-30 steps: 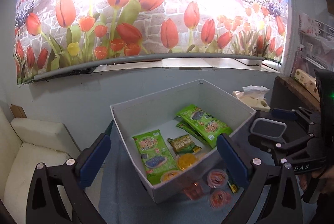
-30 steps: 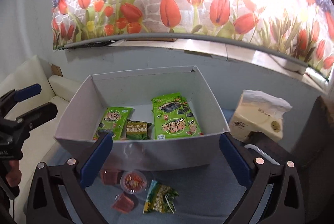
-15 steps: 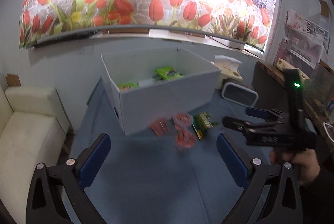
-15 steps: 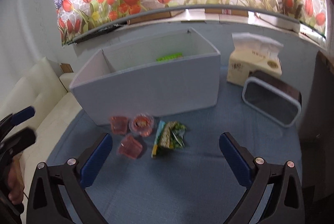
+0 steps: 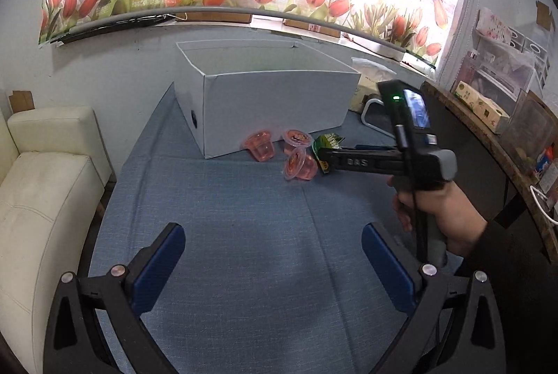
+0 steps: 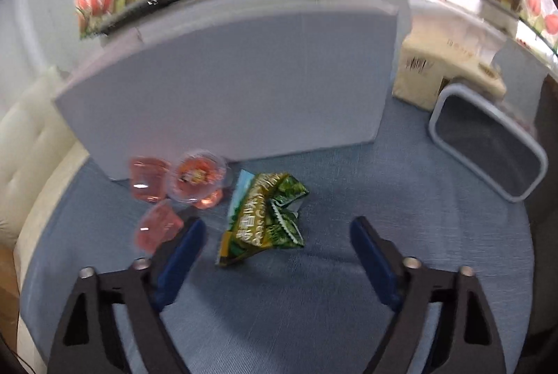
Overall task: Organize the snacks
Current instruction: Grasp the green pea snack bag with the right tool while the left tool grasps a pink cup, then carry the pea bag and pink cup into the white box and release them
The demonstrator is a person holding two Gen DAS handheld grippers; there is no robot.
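As the left wrist view showed, the left gripper tilted down over the blue tabletop, jaws wide apart and empty, well short of the white box. Beside the box's front wall lay three pink jelly cups; a hand held the right gripper near them. From the right wrist view, the right gripper pitched steeply down, its jaws just narrowing yet open, straddling a green snack packet before the box without touching it.
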